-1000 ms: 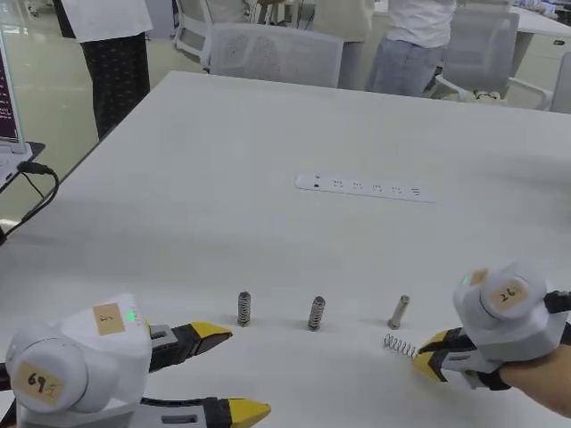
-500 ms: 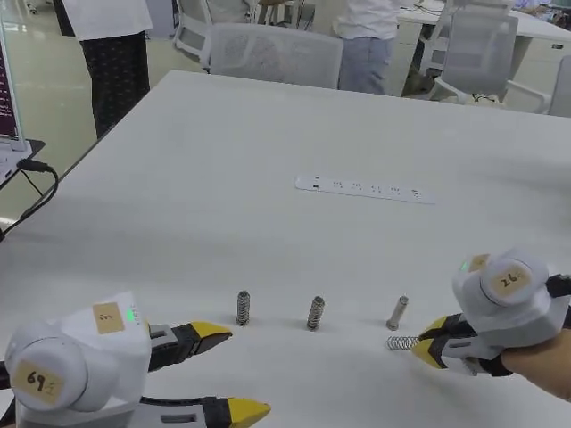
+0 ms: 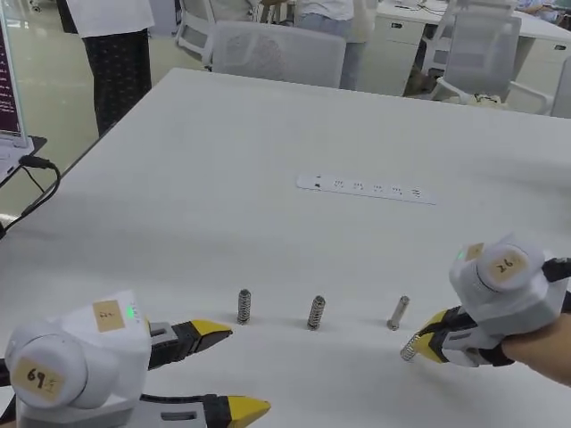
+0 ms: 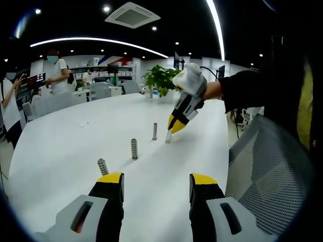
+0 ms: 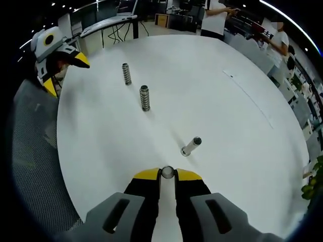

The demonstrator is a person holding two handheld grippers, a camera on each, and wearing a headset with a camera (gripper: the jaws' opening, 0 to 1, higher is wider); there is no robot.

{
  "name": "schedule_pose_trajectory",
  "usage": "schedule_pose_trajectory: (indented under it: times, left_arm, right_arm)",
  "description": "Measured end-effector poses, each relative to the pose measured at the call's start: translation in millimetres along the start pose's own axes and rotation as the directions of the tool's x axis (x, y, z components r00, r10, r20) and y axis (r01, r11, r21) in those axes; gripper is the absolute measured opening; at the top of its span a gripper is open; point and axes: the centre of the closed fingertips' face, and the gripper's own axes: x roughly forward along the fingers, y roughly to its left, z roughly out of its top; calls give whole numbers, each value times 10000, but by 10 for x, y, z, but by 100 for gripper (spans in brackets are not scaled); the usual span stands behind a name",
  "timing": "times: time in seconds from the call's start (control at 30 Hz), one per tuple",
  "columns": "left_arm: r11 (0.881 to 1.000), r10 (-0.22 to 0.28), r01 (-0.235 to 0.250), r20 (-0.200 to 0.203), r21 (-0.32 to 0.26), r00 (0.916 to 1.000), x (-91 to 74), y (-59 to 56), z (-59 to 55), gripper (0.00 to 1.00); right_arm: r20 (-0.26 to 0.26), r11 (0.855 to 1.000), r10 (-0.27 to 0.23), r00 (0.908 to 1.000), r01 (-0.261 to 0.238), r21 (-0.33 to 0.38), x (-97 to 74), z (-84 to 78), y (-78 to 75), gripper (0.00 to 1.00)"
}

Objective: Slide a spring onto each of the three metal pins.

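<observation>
Steel on white. Head view: three pins stand in a row on the surface (image 3: 268, 143). The left pin (image 3: 244, 306) and middle pin (image 3: 316, 313) each wear a coil; the right pin (image 3: 398, 313) is bare. The right claw (image 3: 426, 343) pinches the last spring (image 3: 409, 349) just beside it.

Left gripper view: the left claw (image 4: 157, 184) gapes, empty, near the row.

Right gripper view: the spring's end ring (image 5: 167, 172) sits between the tips, right pin (image 5: 191, 145) ahead. Best to line the bore over the pin top, match its tilt and lower gently.
</observation>
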Motion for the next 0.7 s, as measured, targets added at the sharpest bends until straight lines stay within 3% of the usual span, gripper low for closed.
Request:
schedule_pose_trajectory:
  times: [0.33,0.7]
  left_arm:
    - [10000,-5,5,32,-3,10000,-2,3,5,47]
    - [10000,-30,30,84,-3,10000,5,7,1,48]
  right_arm:
    - [-183,9991,363,9992,-358,235,-61,-7,12,8]
    - [-365,9966,820,9960,-815,152,-244,128,31,8]
